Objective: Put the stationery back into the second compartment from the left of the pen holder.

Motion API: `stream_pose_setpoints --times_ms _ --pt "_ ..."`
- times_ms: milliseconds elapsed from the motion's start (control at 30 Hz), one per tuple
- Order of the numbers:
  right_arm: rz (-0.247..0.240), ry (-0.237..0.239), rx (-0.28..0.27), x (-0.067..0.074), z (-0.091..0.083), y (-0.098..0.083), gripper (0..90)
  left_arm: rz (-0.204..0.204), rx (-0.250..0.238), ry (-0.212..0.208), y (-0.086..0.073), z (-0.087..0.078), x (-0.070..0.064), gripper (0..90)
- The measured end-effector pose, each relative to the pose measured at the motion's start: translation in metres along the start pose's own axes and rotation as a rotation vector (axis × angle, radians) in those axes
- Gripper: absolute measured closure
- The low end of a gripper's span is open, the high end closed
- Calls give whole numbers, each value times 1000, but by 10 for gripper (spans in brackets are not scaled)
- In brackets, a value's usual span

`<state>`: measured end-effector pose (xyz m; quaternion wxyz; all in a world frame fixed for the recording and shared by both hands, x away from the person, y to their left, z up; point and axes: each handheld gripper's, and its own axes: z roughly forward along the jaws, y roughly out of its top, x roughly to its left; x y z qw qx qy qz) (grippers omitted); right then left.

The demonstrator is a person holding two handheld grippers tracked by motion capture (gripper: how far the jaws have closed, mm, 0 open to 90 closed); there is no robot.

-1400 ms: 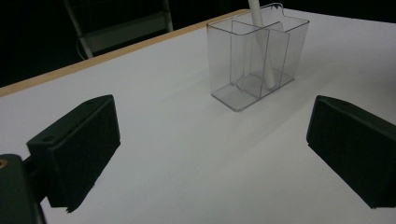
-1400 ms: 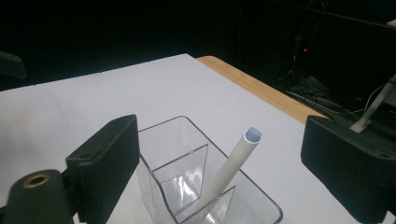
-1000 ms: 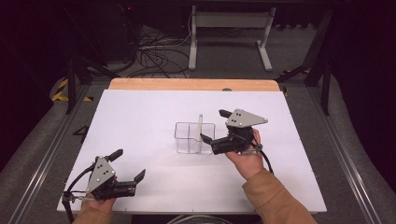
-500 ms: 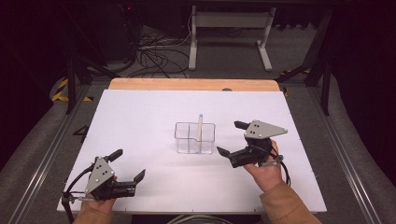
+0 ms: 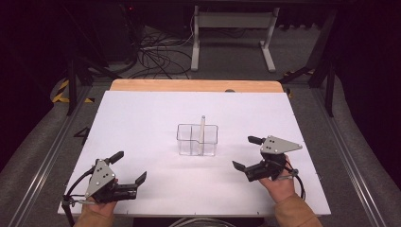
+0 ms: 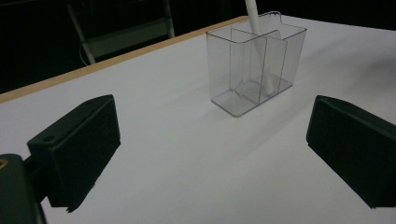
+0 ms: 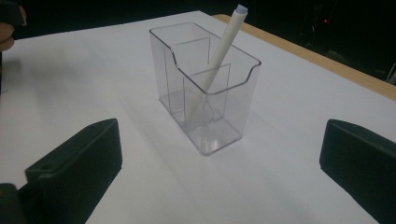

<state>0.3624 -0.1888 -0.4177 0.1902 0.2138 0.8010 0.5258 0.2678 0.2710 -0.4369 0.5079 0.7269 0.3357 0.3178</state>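
A clear plastic box (image 5: 197,140) with inner dividers stands at the middle of the white table (image 5: 142,123). A white pen (image 5: 202,130) leans upright in its right part. My right gripper (image 5: 247,152) is open and empty, a little right of and nearer than the box. At the table's near left corner my left gripper (image 5: 128,166) is open and empty too. In the left gripper view the box (image 6: 254,60) and pen (image 6: 258,42) lie beyond my left gripper (image 6: 210,154). In the right gripper view the box (image 7: 205,88) and pen (image 7: 219,60) stand just ahead of my right gripper (image 7: 210,168).
A wooden strip (image 5: 194,85) runs along the table's far edge. Behind it are floor cables (image 5: 156,47) and a metal stand (image 5: 231,28). Rails (image 5: 42,156) flank the table. The other hand (image 7: 7,28) shows at the top left of the right gripper view.
My right gripper has drawn back from the box, toward the person and to the right, staying open. The pen stays in the box. The left gripper has not moved.
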Motion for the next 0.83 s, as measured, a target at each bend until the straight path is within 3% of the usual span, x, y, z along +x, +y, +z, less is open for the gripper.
stream_pose_setpoints --times_ms 233,567,833 --pt "50 -21 0 -1 -8 -25 0 -14 -6 -12 0 0 0 36" --pt "56 -35 34 2 -12 -55 0 2 5 -3 0 1 0 37" --pt "96 -18 24 0 -10 -59 0 -12 5 -11 -1 2 2 34"
